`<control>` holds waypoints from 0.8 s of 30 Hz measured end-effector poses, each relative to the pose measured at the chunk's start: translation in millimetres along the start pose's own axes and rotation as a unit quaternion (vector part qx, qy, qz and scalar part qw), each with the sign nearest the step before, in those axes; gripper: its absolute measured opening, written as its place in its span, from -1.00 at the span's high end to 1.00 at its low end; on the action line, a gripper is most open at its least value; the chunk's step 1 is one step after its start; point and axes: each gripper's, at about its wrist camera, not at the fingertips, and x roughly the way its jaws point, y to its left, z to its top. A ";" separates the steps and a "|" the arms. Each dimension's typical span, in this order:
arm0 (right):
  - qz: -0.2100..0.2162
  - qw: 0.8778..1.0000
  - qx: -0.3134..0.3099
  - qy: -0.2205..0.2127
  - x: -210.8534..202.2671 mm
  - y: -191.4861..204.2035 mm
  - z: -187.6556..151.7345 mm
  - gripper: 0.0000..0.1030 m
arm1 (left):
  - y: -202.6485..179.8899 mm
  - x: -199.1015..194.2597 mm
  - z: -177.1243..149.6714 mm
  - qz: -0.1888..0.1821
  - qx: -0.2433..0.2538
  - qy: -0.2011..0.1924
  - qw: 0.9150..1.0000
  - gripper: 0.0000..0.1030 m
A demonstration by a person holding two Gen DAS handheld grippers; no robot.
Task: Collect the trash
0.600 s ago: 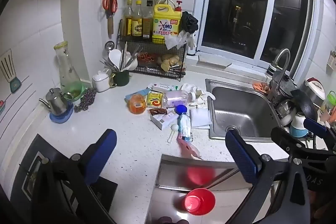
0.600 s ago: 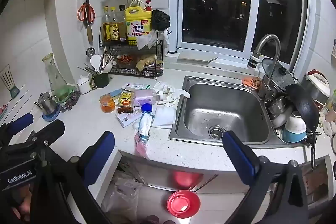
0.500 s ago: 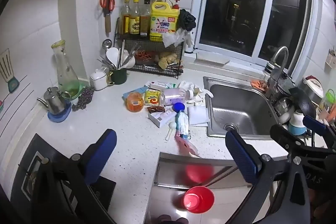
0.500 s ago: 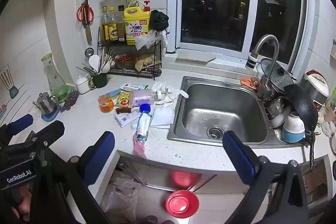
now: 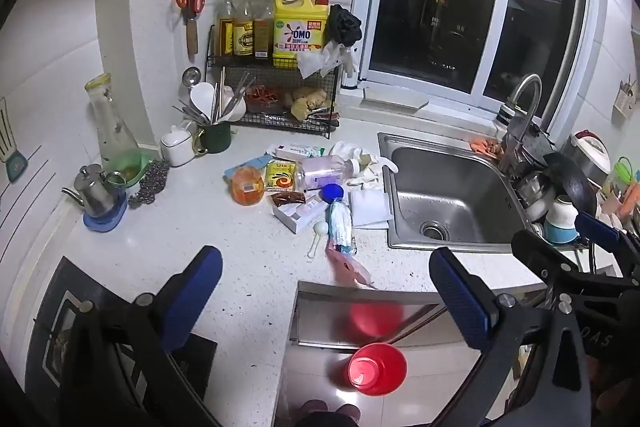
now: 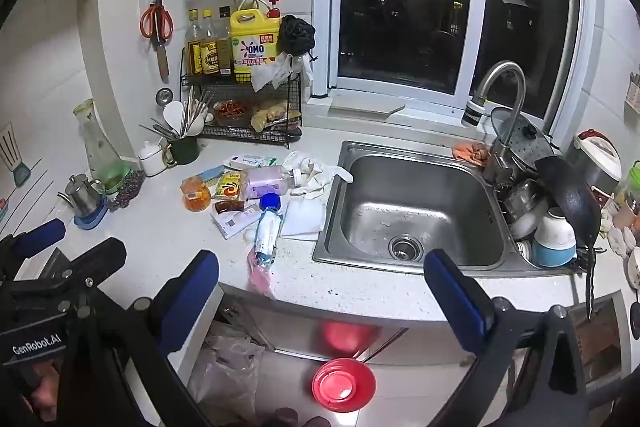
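Trash [image 5: 304, 187] lies heaped on the white counter [image 5: 200, 239] just left of the steel sink [image 5: 448, 195]: an orange packet [image 5: 247, 183], a yellow sachet [image 5: 281, 175], a clear pinkish bottle [image 5: 326, 171] on its side, a flat white box [image 5: 300, 215], a blue-capped plastic bottle [image 5: 339, 219] and a pink wrapper [image 5: 348, 267] that overhangs the counter edge. The print on these pieces is too small to read, and a crumpled white cloth [image 6: 316, 169] hides whatever lies beneath it by the sink rim. On the floor below, a red bin [image 5: 376, 369] is partly blurred by its reflection in the cabinet front. The left gripper [image 5: 324, 291] is held back from the counter, level, its blue-padded fingers [image 5: 190, 291] spread wide with nothing between them. The right gripper [image 6: 320, 291] is posed alike, released and empty, aimed at the counter edge in front of the sink; its own body is cut off by the frame. Each gripper shows at the margin of the other's view. Legible writing: "OMO" on the yellow jug [image 5: 298, 27] atop the wire rack [image 5: 272, 95], and "GenRobot.AI" on the left gripper's housing in the right wrist view.
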 end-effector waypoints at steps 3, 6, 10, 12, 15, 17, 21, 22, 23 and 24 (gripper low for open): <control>-0.001 1.000 0.002 0.000 -0.1 -0.8 -1.2 -0.99 | -0.6 2.1 -0.9 0.001 0.003 0.003 1.000 -0.99; -0.001 1.000 0.004 0.002 -0.2 -1.7 -0.4 -0.99 | -0.3 3.4 -0.1 -0.003 0.005 0.008 1.000 -0.99; -0.004 1.000 0.006 0.004 1.1 -1.3 -0.6 -0.99 | -0.3 5.7 -0.3 -0.007 0.004 0.013 1.000 -0.99; -0.005 1.000 0.006 0.007 2.1 -1.3 -1.1 -0.99 | -0.9 7.9 0.7 -0.007 0.007 0.015 1.000 -0.99; -0.004 1.000 0.009 0.012 3.6 -2.7 -1.9 -0.99 | -1.3 9.5 1.9 -0.008 0.010 0.016 1.000 -0.99; -0.006 1.000 0.010 0.012 3.9 -2.7 -1.7 -0.99 | -1.0 9.8 1.4 -0.009 0.010 0.017 1.000 -0.99; -0.006 1.000 0.011 0.014 3.9 -1.5 -1.1 -0.99 | -0.5 10.6 2.4 -0.010 0.012 0.017 1.000 -0.99; -0.006 1.000 0.012 0.014 3.9 -1.5 -0.9 -0.99 | -0.5 11.0 2.8 -0.010 0.012 0.017 1.000 -0.99; -0.006 1.000 0.012 0.014 3.7 -1.5 -0.6 -0.99 | -1.2 11.8 3.1 -0.010 0.013 0.016 1.000 -0.99; -0.005 1.000 0.011 0.014 3.9 -2.3 -1.1 -0.99 | -1.0 11.8 3.2 -0.010 0.014 0.017 1.000 -0.99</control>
